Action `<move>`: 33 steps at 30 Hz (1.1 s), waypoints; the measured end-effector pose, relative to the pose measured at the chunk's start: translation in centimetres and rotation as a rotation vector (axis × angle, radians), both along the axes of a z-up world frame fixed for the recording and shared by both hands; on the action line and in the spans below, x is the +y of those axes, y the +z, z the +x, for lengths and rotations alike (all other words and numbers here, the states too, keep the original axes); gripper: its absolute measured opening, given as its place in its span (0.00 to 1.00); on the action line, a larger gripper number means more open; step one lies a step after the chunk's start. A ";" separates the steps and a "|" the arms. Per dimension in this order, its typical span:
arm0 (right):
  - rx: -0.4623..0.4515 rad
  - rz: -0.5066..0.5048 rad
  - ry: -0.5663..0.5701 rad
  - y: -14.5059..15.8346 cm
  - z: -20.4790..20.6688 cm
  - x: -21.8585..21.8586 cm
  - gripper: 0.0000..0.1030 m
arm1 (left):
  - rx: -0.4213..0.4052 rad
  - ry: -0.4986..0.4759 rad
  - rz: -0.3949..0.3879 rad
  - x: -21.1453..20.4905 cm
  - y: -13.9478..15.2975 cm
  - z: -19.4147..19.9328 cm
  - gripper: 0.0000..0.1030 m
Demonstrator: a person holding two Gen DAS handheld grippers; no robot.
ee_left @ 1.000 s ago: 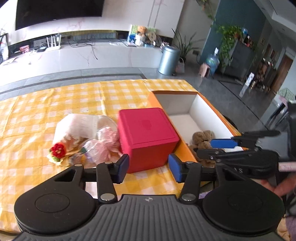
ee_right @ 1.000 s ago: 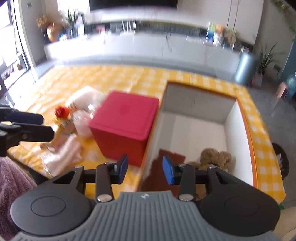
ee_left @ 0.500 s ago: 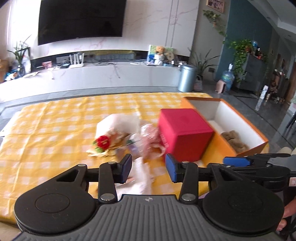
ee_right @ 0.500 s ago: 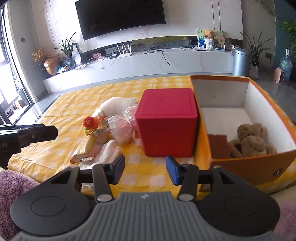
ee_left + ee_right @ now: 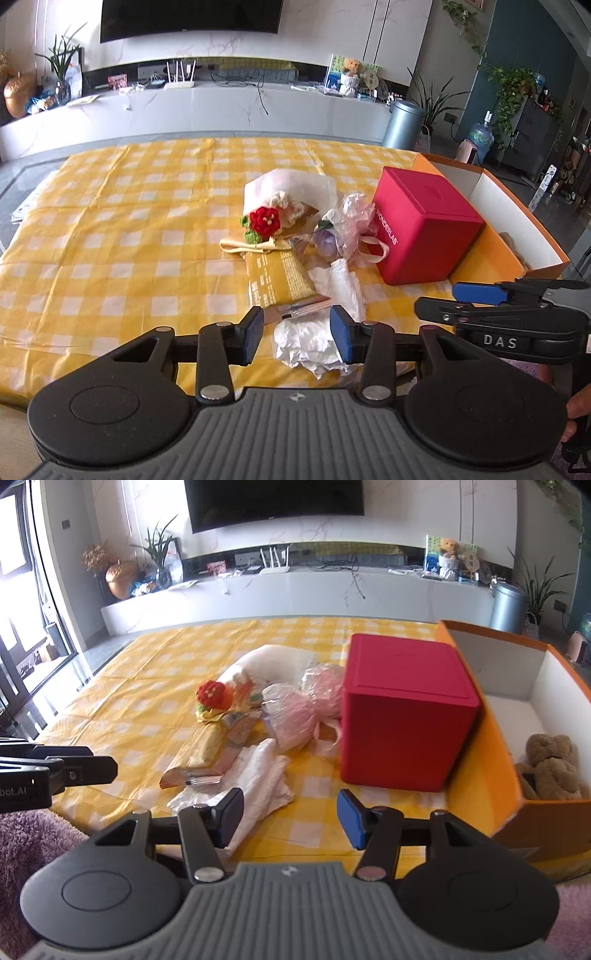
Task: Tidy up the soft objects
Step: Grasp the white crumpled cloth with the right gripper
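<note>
My left tongs (image 5: 296,334) are spread and empty above the white cloth (image 5: 325,314). Behind it lie the crochet flower (image 5: 263,220), then the red box (image 5: 404,716). My right tongs (image 5: 290,819) are spread too. The plush bear (image 5: 552,766) sits in the orange box (image 5: 480,768).

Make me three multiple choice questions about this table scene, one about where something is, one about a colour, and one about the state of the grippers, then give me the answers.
1. Where is the brown teddy bear?
A. On the checked cloth
B. Inside the orange box
C. On top of the red cube box

2. What colour is the crochet flower?
A. Blue
B. Black
C. Red

3. How do the left gripper and right gripper stand?
A. Both open and empty
B. Both shut on a tissue
C. Left shut on the red cube

Answers: 1 B, the bear lies within the box's white walls. 2 C, its petals are red over green leaves. 3 A, each pair of blue pads stands apart with nothing gripped.
</note>
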State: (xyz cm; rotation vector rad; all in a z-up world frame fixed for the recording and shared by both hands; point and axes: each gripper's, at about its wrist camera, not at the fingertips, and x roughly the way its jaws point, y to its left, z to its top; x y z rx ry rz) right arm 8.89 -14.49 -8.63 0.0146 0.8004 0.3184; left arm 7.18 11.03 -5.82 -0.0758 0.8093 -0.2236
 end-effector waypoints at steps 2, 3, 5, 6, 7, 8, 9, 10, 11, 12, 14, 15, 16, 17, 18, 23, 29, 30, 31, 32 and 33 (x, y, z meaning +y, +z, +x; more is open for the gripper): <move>0.031 0.001 0.010 -0.4 0.7 0.7 0.59 | 0.030 0.004 -0.005 0.3 -0.6 0.5 0.51; 0.045 0.003 0.014 -0.7 1.2 1.0 0.61 | 0.046 0.013 -0.003 0.4 -0.9 0.8 0.51; 0.076 0.005 0.027 -1.4 2.0 1.9 0.63 | 0.063 0.027 0.010 0.6 -1.5 1.1 0.51; 0.093 0.005 0.037 -1.8 2.4 2.3 0.65 | 0.069 0.035 0.023 0.5 -1.7 1.3 0.51; 0.112 0.009 0.048 -2.2 2.8 2.9 0.67 | 0.073 0.042 0.033 0.6 -2.0 1.4 0.51; 0.133 0.017 0.059 -2.6 3.1 3.3 0.69 | 0.078 0.051 0.037 0.6 -2.2 1.6 0.51; 0.156 0.024 0.067 -3.1 3.5 3.7 0.69 | 0.084 0.058 0.034 0.7 -2.3 1.7 0.51; 0.177 0.032 0.074 -3.5 3.8 4.1 0.69 | 0.092 0.061 0.027 0.8 -2.5 1.9 0.51; 0.196 0.039 0.079 -4.0 4.2 4.4 0.69 | 0.102 0.064 0.017 1.0 -2.7 2.0 0.51; 0.212 0.041 0.078 -4.5 4.6 4.7 0.69 | 0.112 0.067 0.010 1.2 -3.0 2.2 0.51; 0.245 0.042 0.074 -5.6 5.6 5.1 0.69 | 0.133 0.076 -0.004 1.4 -3.3 2.4 0.51; 0.262 0.049 0.073 -6.2 6.1 5.4 0.69 | 0.146 0.081 -0.012 1.5 -3.6 2.5 0.51; 0.277 0.058 0.071 -6.6 6.6 5.4 0.69 | 0.158 0.083 -0.016 1.6 -3.8 2.6 0.51; 0.287 0.065 0.068 -7.0 6.9 5.5 0.69 | 0.169 0.085 -0.019 1.6 -4.0 2.7 0.51; 0.290 0.068 0.068 -7.3 7.2 5.7 0.69 | 0.177 0.085 -0.021 1.7 -4.2 2.8 0.51; 0.241 0.019 0.108 -7.7 7.3 6.6 0.55 | 0.206 0.081 -0.015 1.5 -4.9 3.3 0.51; 0.239 0.011 0.121 -7.4 7.2 6.0 0.15 | 0.205 0.071 -0.013 1.2 -4.7 3.5 0.51; 0.239 0.010 0.118 -7.1 7.1 5.8 0.14 | 0.198 0.067 -0.019 1.1 -4.6 3.4 0.51; 0.235 0.004 0.116 -6.8 7.2 5.5 0.13 | 0.189 0.062 -0.025 1.0 -4.4 3.4 0.52; 0.227 -0.003 0.117 -6.4 7.1 5.3 0.13 | 0.178 0.058 -0.030 0.8 -4.2 3.4 0.56; 0.213 -0.014 0.116 -5.9 6.8 5.0 0.13 | 0.170 0.056 -0.034 0.7 -4.1 3.4 0.59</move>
